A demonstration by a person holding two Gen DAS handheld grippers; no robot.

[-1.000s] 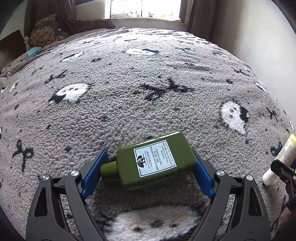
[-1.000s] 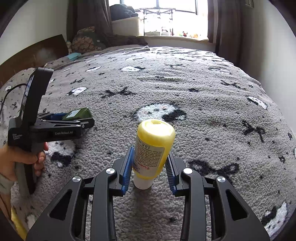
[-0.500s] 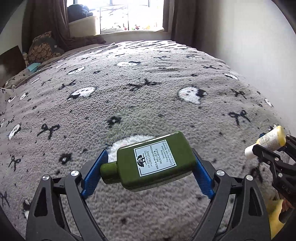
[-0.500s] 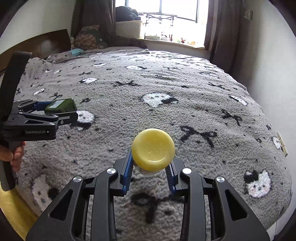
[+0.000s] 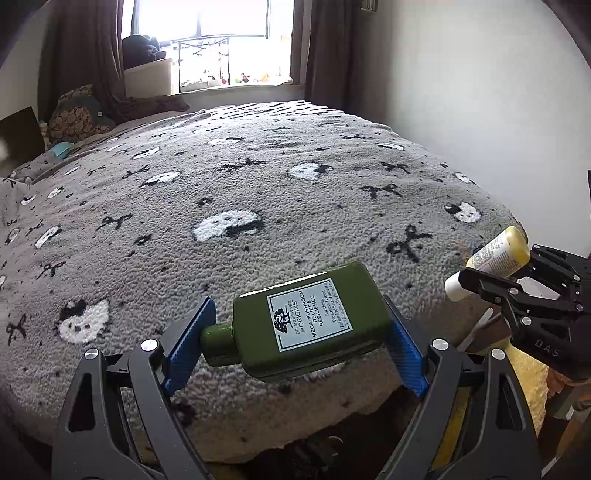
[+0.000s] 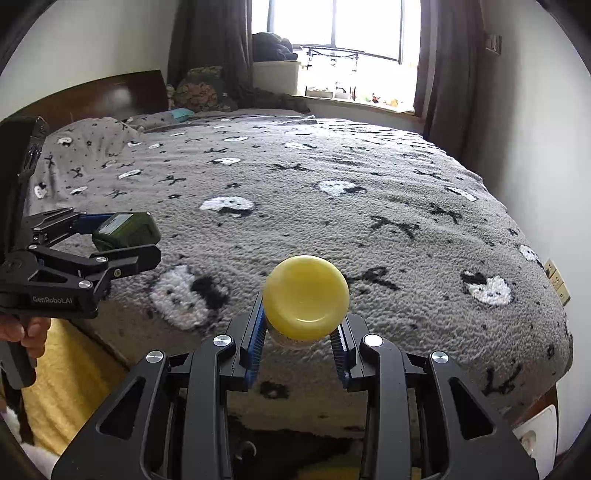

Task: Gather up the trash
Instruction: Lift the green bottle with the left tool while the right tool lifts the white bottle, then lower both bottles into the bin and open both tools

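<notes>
My left gripper [image 5: 295, 332] is shut on a green rectangular bottle [image 5: 306, 321] with a white label, held sideways above the near edge of the bed. It also shows in the right wrist view [image 6: 125, 229], at the left. My right gripper [image 6: 299, 339] is shut on a yellow tube [image 6: 306, 295] whose round end faces the camera. The tube also shows in the left wrist view [image 5: 495, 258], at the right, with its white cap pointing left.
The bed is covered by a grey fleece blanket [image 5: 258, 206] with white cats and black bows. A wall [image 5: 461, 92] runs along the bed's right side. A window [image 6: 354, 33], curtains and pillows lie at the far end. Yellow floor covering [image 6: 66, 369] shows below the bed edge.
Both grippers have lifted their items off the blanket and pulled back toward the near edge of the bed. The yellow tube has tipped so its end faces the camera.
</notes>
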